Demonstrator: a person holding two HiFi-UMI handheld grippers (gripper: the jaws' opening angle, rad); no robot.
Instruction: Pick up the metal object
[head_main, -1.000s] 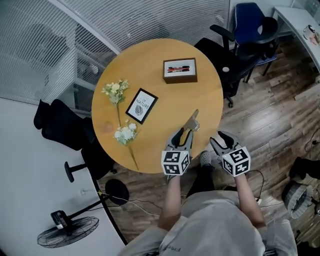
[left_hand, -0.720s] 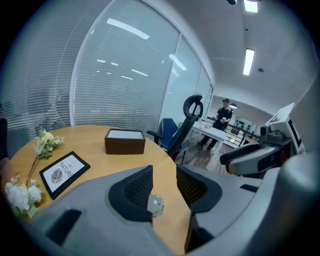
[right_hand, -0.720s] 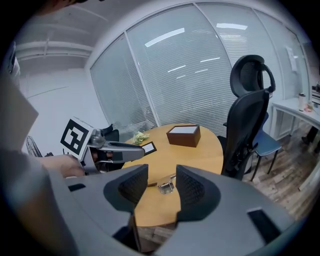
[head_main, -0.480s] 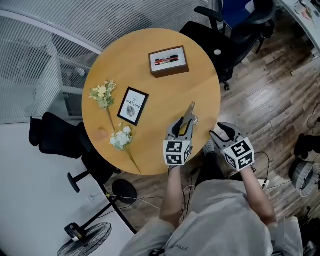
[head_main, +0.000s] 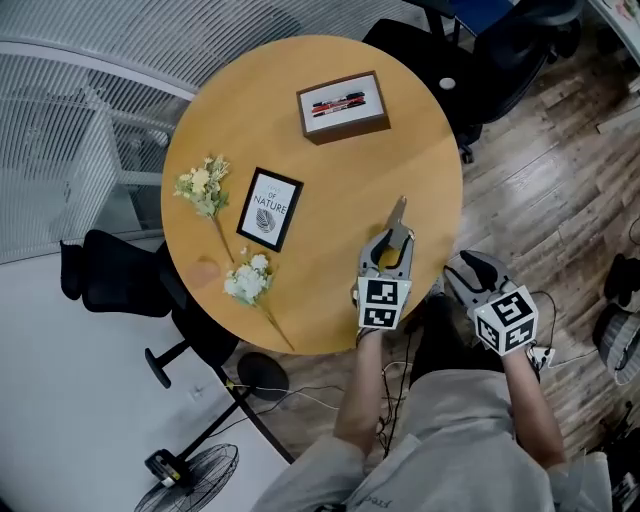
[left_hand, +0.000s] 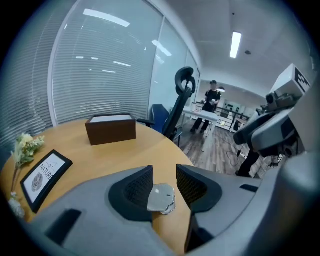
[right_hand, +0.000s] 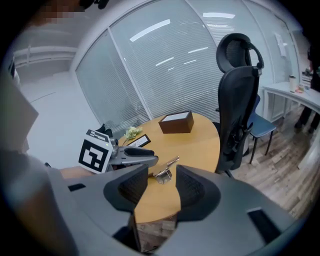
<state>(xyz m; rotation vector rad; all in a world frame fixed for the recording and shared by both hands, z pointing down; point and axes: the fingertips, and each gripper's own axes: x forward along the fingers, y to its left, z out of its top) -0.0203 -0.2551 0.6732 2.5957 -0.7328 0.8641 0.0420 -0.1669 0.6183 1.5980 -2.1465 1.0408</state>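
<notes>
- From the head view we saw a round wooden table (head_main: 300, 70). On it lay a brown box (head_main: 343, 105) with pens on its lid, a framed card (head_main: 272, 208) and two sprigs of flowers (head_main: 203, 185).
- The left gripper (head_main: 397, 240) reached over the table's near right edge. The metal object (head_main: 399, 212) stuck out past its tips, pointing toward the box.
- The right gripper (head_main: 462, 268) hung off the table, over the wooden floor (head_main: 560, 180), well apart from the object.
- In the left gripper view we saw the jaws of the left gripper (left_hand: 164, 172) drawn in on the metal object (left_hand: 161, 197). Its flat silver plate filled the narrow gap between the ribbed pads.
- Beyond the jaws stood the brown box (left_hand: 111, 129), with the framed card (left_hand: 44, 172) and flowers (left_hand: 25, 146) at the left. The right gripper (left_hand: 250, 136) showed at the right edge, and a person (left_hand: 210, 102) stood far off in the room.
- In the right gripper view the jaws of the right gripper (right_hand: 162, 170) stood apart and held nothing.
- Through that gap we saw the metal object (right_hand: 171, 163) at the tip of the left gripper (right_hand: 150, 160), its thin bar tilted upward.
- We could not tell whether it touched the table (right_hand: 200, 145).
- A black office chair (right_hand: 240, 100) stood beside the table.
</notes>
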